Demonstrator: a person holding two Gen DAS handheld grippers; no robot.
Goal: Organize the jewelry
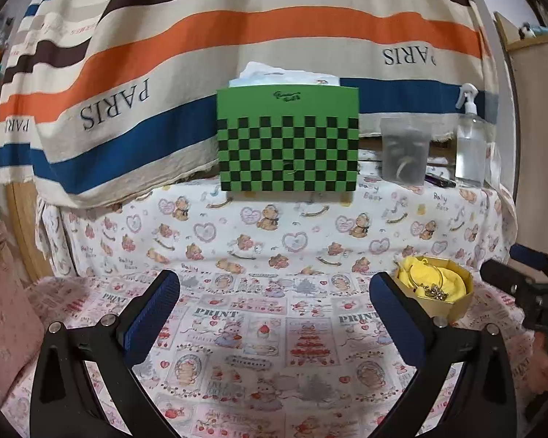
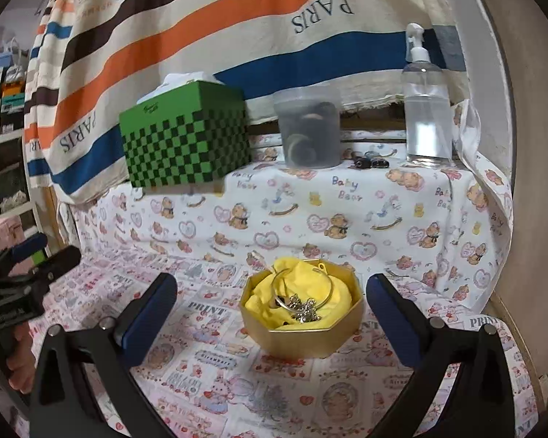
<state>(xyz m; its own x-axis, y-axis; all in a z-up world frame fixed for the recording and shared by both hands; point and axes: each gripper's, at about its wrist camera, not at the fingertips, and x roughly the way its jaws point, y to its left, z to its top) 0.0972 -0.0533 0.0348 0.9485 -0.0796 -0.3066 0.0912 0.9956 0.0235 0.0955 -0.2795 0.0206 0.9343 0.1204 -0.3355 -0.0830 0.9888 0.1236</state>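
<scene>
Gold octagonal box (image 2: 303,335) lined with yellow cloth (image 2: 307,284), holding a thin bangle (image 2: 303,292) and tangled silver jewelry (image 2: 305,310); left gripper (image 1: 274,292) and right gripper (image 2: 272,292) both released, grasping nothing

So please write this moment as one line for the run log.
left gripper: open, empty | right gripper: open, empty | gold box: jewelry on yellow cloth inside, untouched

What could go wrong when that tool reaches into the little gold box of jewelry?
The bangle and the charm piece lie tangled on loose yellow cloth, so the right tool might lift several at once or snag the cloth. The gold octagonal box looks light; a wide, open tool could push or tip it.
</scene>
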